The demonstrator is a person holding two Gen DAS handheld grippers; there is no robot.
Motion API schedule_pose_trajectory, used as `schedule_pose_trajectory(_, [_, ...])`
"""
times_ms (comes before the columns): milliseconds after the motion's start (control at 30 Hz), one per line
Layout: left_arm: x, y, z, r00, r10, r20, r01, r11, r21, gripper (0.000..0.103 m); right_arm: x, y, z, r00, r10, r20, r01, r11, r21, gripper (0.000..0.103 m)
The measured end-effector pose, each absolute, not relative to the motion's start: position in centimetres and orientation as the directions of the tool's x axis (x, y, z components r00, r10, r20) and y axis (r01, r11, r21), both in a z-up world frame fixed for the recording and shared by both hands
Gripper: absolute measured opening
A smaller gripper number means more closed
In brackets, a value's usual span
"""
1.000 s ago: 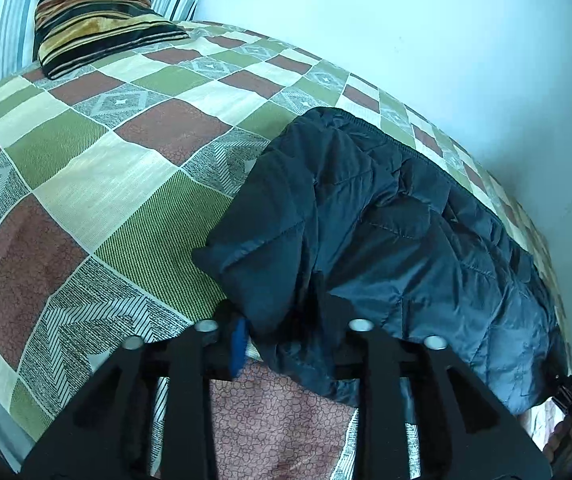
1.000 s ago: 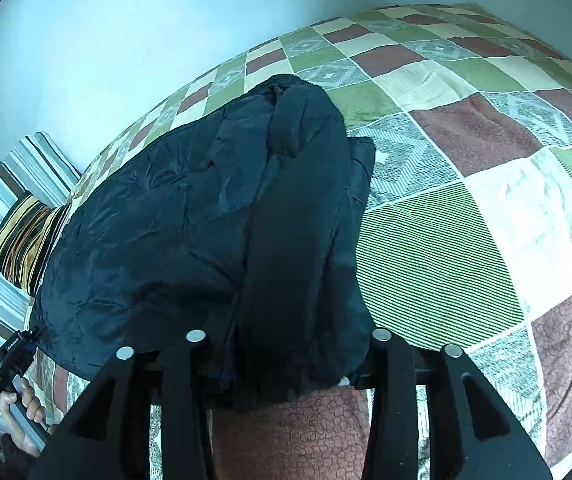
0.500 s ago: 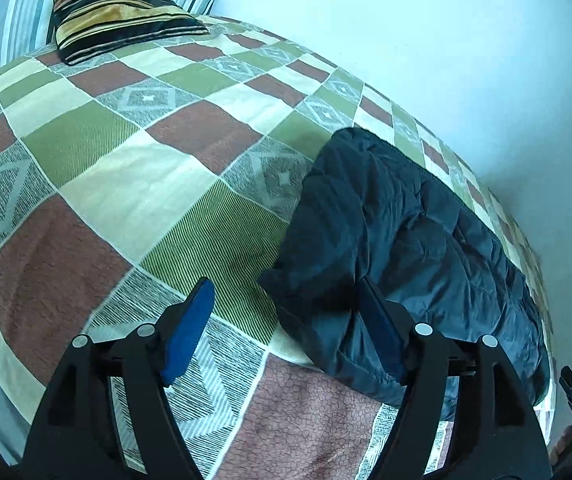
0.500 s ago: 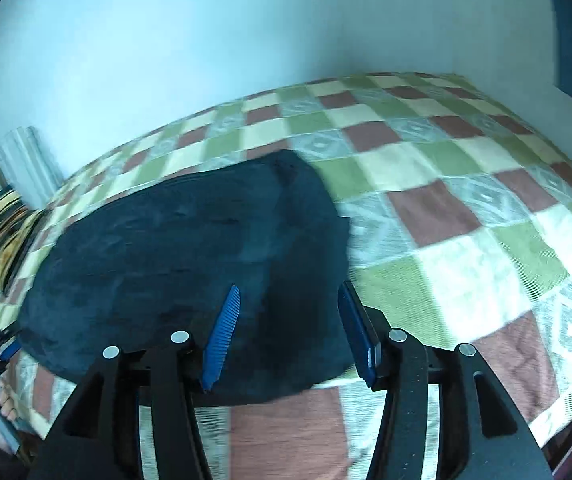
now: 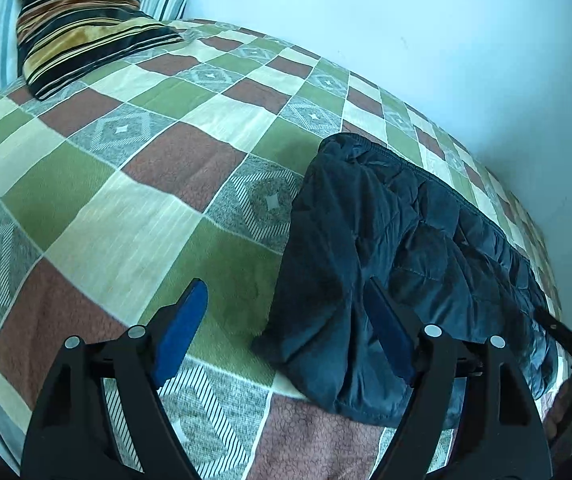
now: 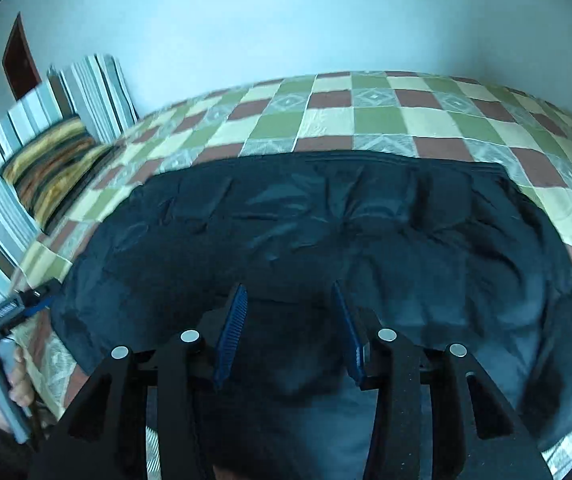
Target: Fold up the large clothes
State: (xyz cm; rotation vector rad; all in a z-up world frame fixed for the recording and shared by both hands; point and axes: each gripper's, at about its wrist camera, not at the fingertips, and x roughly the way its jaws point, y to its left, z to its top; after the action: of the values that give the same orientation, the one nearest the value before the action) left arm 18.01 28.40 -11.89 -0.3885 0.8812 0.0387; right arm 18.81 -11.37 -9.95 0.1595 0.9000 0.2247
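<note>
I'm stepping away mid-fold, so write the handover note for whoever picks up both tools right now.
Left tool: open, holding nothing, at the jacket's end nearer the striped pillow.
Right tool: open, holding nothing, over the jacket's near edge.
Dark quilted jacket: lies folded in a long band on the checked bedspread, near the bed's front edge.
Done: both tools are off the jacket, which looks folded once lengthwise.
Left: probably fold the band across into a compact stack, then smooth it.

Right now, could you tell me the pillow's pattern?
Pillow: black, gold and brown stripes, clearest in the left wrist view.
</note>
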Motion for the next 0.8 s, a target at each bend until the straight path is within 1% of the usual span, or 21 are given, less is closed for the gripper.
schedule_pose_trajectory(100, [18.9, 28.3, -12.1, 0.631, -0.126, -0.765, -0.175, 0.938, -0.298, 0.080, 20.3, -11.0, -13.2, 0.518, 0.241, -0.821, -0.079, 0.969, 0.235, 0.044])
schedule_pose_trajectory(133, [19.4, 28.3, -12.2, 0.626, -0.127, -0.770, -0.166, 0.943, -0.290, 0.080, 20.6, -10.9, -13.8, 0.504, 0.240, -0.829, -0.074, 0.969, 0.236, 0.043])
schedule_pose_trajectory(333, [22.2, 28.0, -12.6, 0.591, -0.181, -0.786, -0.100, 0.951, -0.293, 0.081, 20.4, -10.3, -14.7, 0.509, 0.211, -0.835, -0.082, 0.977, 0.198, 0.043])
schedule_pose_trajectory(433, [23.8, 27.7, -13.3, 0.557, -0.232, -0.797, -0.070, 0.944, -0.323, 0.081, 20.2, -10.1, -14.9, 0.518, 0.206, -0.830, -0.085, 0.978, 0.190, 0.043])
schedule_pose_trajectory(567, [26.0, 27.3, -15.3, 0.463, -0.321, -0.826, -0.028, 0.926, -0.375, 0.081, 20.1, -10.0, -14.8, 0.523, 0.199, -0.829, -0.086, 0.980, 0.182, 0.043])
schedule_pose_trajectory(667, [26.7, 27.2, -16.5, 0.417, -0.373, -0.829, -0.016, 0.909, -0.417, 0.081, 20.1, -10.0, -14.9, 0.527, 0.199, -0.826, -0.087, 0.980, 0.180, 0.043])
schedule_pose_trajectory(767, [27.0, 27.2, -17.6, 0.365, -0.454, -0.813, -0.002, 0.873, -0.488, 0.081, 20.0, -9.9, -14.8, 0.531, 0.195, -0.824, -0.086, 0.981, 0.176, 0.043])
schedule_pose_trajectory(800, [27.0, 27.0, -17.8, 0.357, -0.465, -0.810, 0.003, 0.868, -0.496, 0.079, 20.0, -9.9, -14.8, 0.533, 0.194, -0.823, -0.086, 0.981, 0.175, 0.043])
